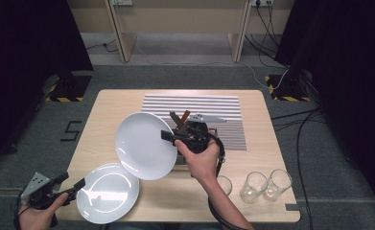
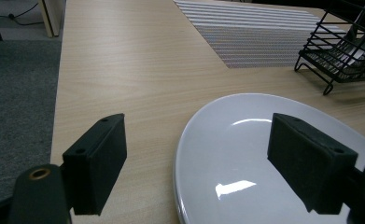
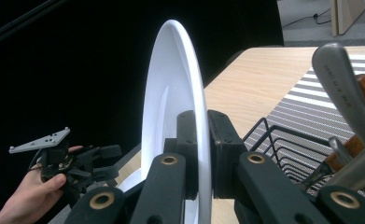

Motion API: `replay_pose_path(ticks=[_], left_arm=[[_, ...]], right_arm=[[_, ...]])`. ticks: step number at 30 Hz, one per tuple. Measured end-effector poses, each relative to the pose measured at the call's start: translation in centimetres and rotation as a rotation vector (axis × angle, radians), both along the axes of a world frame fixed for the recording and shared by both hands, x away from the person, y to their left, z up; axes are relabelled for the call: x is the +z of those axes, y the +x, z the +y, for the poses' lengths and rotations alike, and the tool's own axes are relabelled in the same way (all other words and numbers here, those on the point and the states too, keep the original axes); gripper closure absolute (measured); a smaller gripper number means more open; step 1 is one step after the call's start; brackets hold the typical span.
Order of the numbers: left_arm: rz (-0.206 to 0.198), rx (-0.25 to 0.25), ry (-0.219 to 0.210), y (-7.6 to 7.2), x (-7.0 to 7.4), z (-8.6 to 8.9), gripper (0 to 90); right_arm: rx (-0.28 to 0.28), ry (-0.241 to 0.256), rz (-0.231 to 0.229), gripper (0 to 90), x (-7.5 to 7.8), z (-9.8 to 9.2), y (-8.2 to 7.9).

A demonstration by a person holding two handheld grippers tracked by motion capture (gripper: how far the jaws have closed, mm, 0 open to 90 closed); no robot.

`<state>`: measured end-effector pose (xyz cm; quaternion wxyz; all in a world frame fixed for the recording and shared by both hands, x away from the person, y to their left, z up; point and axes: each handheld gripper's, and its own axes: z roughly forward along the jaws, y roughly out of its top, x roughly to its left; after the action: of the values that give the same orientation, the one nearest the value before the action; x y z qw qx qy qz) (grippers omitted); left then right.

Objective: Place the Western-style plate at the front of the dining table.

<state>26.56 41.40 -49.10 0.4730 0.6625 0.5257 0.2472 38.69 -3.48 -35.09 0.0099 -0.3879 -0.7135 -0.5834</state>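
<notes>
My right gripper [image 1: 167, 137] is shut on the rim of a white plate [image 1: 143, 145], which it holds tilted above the table's middle. In the right gripper view that held plate [image 3: 173, 88] stands on edge between the two pads [image 3: 186, 140]. A second white plate [image 1: 107, 192] lies flat at the table's front left. My left gripper [image 1: 78, 186] stands open at that flat plate's left edge. In the left gripper view the flat plate [image 2: 245, 154] lies between and beyond the open pads [image 2: 98, 158], one pad over its rim.
A black wire rack [image 2: 341, 46] holding cutlery [image 3: 343, 88] stands on a striped mat [image 1: 194, 108], behind my right hand. Three clear glasses [image 1: 254, 186] stand at the front right of the wooden table [image 1: 113, 103].
</notes>
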Motion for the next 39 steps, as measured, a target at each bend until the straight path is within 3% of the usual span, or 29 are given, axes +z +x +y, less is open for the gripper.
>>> replay_pose_path(ticks=[39], left_arm=[[-0.006,0.008,0.006,0.0,0.1,0.0,19.4]], right_arm=[[-0.05,0.071,0.006,84.7,1.2,-2.4,0.8]])
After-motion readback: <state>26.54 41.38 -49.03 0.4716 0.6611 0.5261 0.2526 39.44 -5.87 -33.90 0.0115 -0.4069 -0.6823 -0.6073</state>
